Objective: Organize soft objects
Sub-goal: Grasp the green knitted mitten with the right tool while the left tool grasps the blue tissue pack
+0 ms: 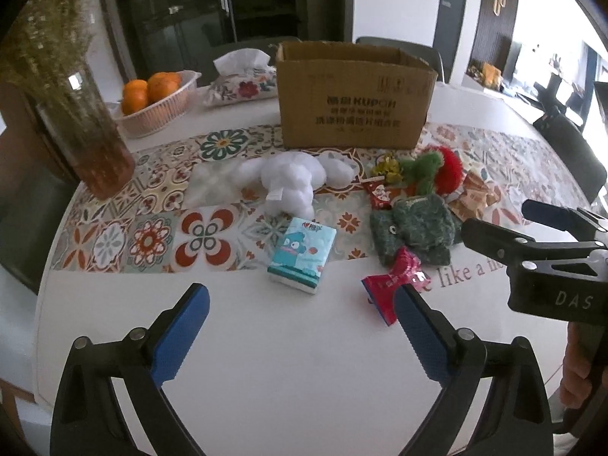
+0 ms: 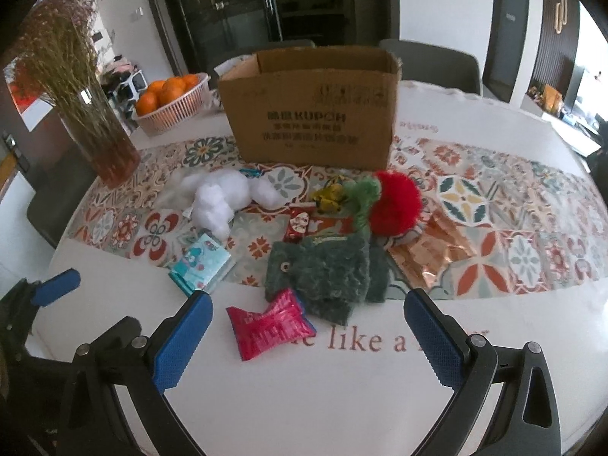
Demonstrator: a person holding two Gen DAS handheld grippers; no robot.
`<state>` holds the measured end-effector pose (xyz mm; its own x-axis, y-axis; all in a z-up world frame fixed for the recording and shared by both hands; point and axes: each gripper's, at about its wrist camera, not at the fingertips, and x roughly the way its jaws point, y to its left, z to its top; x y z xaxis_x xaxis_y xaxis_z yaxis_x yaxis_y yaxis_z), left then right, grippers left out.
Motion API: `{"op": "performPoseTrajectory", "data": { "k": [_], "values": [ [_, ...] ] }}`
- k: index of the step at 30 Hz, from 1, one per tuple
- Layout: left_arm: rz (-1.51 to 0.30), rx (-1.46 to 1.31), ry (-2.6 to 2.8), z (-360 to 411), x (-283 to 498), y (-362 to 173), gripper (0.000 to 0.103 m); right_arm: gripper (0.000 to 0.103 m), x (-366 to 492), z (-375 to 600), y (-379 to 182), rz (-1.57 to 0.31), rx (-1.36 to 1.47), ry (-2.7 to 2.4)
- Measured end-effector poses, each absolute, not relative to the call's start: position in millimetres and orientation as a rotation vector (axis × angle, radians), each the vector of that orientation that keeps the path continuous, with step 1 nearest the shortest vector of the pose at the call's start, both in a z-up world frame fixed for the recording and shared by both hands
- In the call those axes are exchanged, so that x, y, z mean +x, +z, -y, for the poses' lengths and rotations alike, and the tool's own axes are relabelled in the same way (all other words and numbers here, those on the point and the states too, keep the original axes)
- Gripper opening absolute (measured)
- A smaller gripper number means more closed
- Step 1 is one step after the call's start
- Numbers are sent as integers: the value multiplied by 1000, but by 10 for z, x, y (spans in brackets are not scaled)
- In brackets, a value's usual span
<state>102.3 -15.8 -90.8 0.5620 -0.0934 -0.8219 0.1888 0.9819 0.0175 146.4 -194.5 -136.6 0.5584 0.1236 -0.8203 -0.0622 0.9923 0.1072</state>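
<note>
Nearest the cameras, the left tool [image 1: 302, 306] and the right tool [image 2: 307, 315] are both held with jaws spread wide and nothing between them, hovering above the bare white part of the counter [image 1: 288, 361]. Nothing is gripped, so the sorting is judged to be at its very start.

Just beyond the tools, a crumpled pink packet [image 2: 268, 323] lies on the counter, and a tissue pack [image 1: 302, 254] with a blue cartoon print lies to its left. Behind the packet, a dark green knitted piece [image 2: 323, 269] rests at the edge of the patterned runner [image 2: 532, 228]. Further back are a white plush toy [image 1: 288, 182], a red pompom [image 2: 395, 205] touching a green fluffy piece [image 2: 363, 193], a small yellow item [image 2: 328, 195] and some red wrappers [image 2: 304, 222]. All of these lie loose on the counter.

Behind the heap stands the open cardboard box [image 1: 349, 106], presumably the place for the soft things. Its inside cannot be seen from either view, so whether anything has gone in cannot be told. As far as can be judged, every item remains to be moved.

In the left wrist view, a floral tissue box [image 1: 243, 79] is seen beside the basket of oranges [image 1: 159, 102], and the right tool appears from the side with part of a hand [image 1: 577, 372] holding it. In the right wrist view, a sheet of copper foil [image 2: 437, 254] beside the pompom is shown more plainly.
</note>
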Motion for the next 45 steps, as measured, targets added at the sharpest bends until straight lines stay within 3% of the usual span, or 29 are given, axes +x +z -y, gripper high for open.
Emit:
{"op": "performPoseTrajectory", "data": {
  "k": [10, 22, 35, 40, 45],
  "values": [
    [-1041, 160, -232, 178, 1541, -1291, 96, 102, 1854, 1944, -1772, -1074, 95, 63],
    [-1153, 120, -290, 222, 1937, -1753, 87, 87, 2137, 1992, -2096, -1158, 116, 23],
    [-1232, 123, -286, 253, 2174, -2054, 68, 78, 2280, 2038, -2316, -1200, 143, 24],
    [-1237, 115, -273, 247, 2226, -2095, 59, 69, 2279, 2011, -2319, -1194, 142, 40],
    [-1236, 101, -270, 259, 2240, -2080, 57, 53, 2257, 2002, -2333, -1189, 117, 19]
  ]
}}
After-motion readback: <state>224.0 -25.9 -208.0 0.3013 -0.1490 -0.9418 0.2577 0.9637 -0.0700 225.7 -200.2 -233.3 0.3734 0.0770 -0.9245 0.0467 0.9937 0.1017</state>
